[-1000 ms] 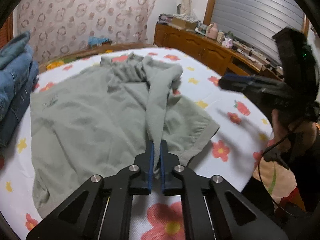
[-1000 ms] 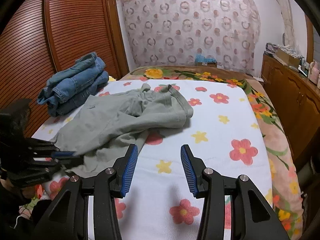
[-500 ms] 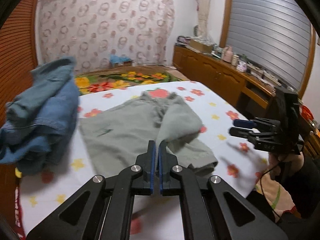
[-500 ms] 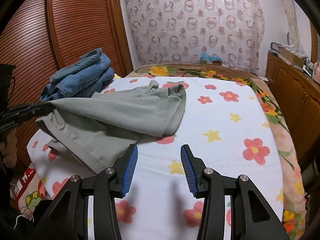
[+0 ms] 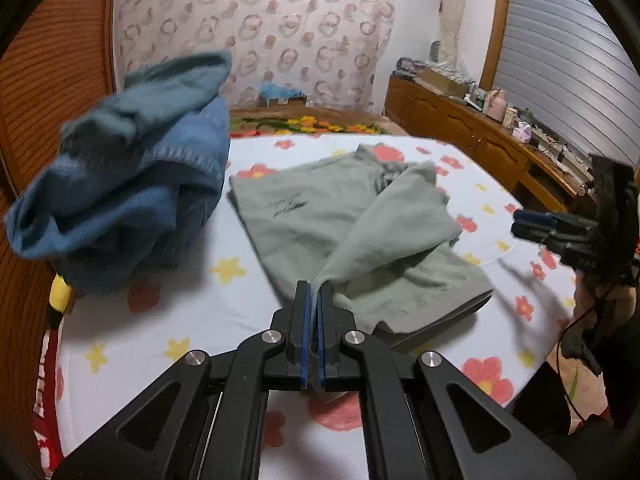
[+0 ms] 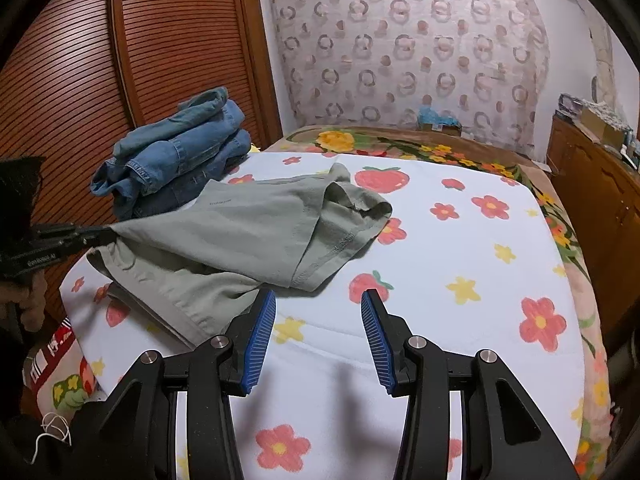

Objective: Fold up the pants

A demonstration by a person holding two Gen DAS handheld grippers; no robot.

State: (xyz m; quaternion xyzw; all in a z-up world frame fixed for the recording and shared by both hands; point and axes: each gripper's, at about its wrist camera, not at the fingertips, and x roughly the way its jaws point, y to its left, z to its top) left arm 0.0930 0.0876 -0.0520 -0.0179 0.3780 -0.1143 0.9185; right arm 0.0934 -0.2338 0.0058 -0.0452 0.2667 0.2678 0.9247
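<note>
Left wrist view: your left gripper (image 5: 314, 300) is clamped tight on a corner of the grey-green pants (image 5: 320, 216), lifting that flap off the layer below.
Right wrist view: your right gripper (image 6: 318, 312) stands half open with nothing between its blue pads (image 6: 262, 336), just beside the pants' near hem.
Pants: they lie on the flowered bed sheet (image 6: 460, 240), toward its left side.
Denim pile (image 6: 176, 152): stacked just behind the pants, by the slatted wooden door (image 6: 80, 60).
</note>
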